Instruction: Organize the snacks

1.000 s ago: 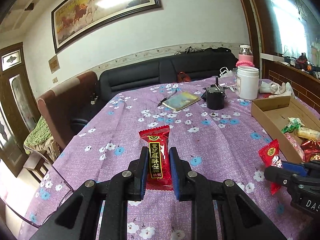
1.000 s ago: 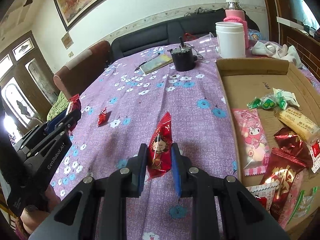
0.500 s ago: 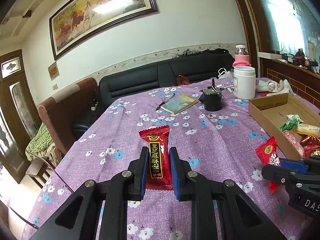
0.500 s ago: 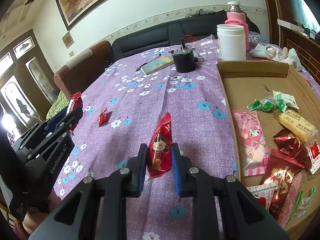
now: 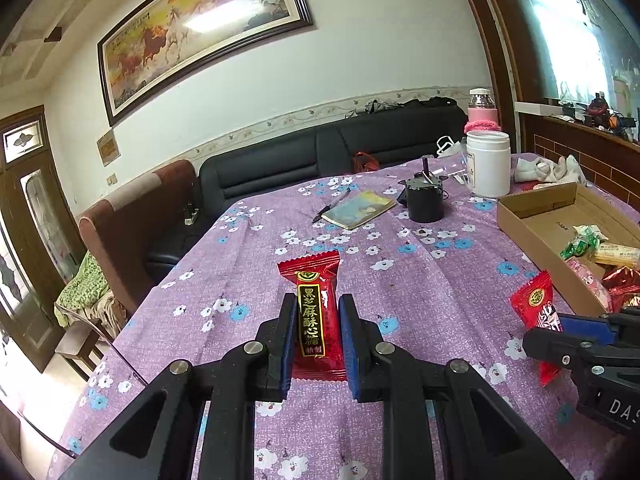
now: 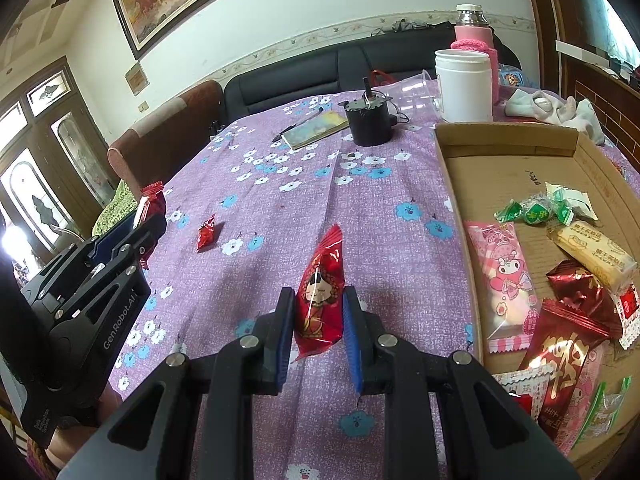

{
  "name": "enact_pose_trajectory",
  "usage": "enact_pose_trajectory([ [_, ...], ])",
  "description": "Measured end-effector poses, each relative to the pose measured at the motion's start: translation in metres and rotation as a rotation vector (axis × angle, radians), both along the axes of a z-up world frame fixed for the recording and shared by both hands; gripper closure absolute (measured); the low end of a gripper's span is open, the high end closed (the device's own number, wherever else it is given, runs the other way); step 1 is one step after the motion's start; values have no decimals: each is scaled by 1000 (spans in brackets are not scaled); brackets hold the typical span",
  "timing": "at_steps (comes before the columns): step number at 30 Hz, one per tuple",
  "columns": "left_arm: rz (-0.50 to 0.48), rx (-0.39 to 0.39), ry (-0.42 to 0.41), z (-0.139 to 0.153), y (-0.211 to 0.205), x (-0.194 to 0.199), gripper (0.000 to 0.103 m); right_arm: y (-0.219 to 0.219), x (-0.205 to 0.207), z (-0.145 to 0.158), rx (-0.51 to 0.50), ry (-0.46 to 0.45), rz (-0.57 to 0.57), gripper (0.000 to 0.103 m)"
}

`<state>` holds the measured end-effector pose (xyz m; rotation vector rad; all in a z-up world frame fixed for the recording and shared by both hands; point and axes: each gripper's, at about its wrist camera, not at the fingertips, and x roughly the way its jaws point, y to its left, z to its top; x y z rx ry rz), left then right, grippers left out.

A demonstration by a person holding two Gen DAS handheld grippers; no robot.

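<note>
My left gripper (image 5: 316,312) is shut on a red candy packet with gold lettering (image 5: 314,304), held above the purple flowered tablecloth (image 5: 420,280). My right gripper (image 6: 319,308) is shut on a red packet with a cartoon face (image 6: 322,288); it also shows at the right of the left wrist view (image 5: 538,312). The cardboard box (image 6: 516,184) at the right holds several snacks. A small red candy (image 6: 206,233) lies loose on the cloth between the two grippers. The left gripper shows at the left of the right wrist view (image 6: 150,216).
A black pot (image 6: 368,120), a notebook with a pen (image 6: 316,128), a white jar (image 6: 464,84), a pink bottle (image 6: 474,28) and white cloths (image 6: 560,110) stand at the table's far end. A black sofa (image 5: 320,160) and a brown armchair (image 5: 132,216) lie beyond.
Both grippers have lifted a little with their packets still held. The right gripper has drawn slightly nearer the box.
</note>
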<state>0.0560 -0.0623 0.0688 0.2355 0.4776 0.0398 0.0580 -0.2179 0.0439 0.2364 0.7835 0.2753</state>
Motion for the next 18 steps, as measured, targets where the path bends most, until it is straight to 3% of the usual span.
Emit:
enact_pose_trajectory([
  [18,-2,-3,-3,2,2,-1,81,2,-1,2,-5,-3,-1,81],
])
